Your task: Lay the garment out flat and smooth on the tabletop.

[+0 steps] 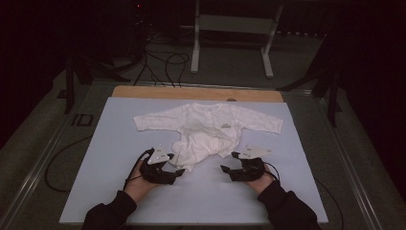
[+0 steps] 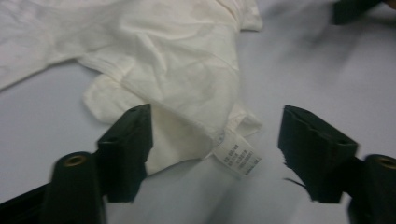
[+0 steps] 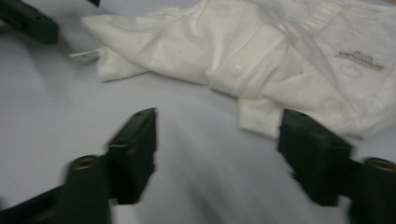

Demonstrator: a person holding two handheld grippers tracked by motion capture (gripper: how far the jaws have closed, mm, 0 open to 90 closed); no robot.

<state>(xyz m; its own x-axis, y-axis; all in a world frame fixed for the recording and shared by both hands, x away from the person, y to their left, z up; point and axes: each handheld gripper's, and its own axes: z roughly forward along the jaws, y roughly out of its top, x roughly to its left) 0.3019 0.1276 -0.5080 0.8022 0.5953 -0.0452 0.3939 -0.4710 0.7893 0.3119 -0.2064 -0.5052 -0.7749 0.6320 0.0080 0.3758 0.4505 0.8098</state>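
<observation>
Garment (image 1: pixel 206 127), crumpled at its lower end, is flanked by spread, empty left tongs (image 1: pixel 176 173) and right tongs (image 1: pixel 229 162); any smoothing or folding judged unstarted.

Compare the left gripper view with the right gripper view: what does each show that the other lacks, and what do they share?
Left gripper view alone: a white care label sewn at the garment's hem, lying between that gripper's open jaws.

Right gripper view alone: a small printed logo on the chest and a snap button on the placket.

Both share: the white baby garment crumpled on the pale blue mat, a pair of black jaws spread wide with nothing held, and the other gripper in a top corner.
</observation>
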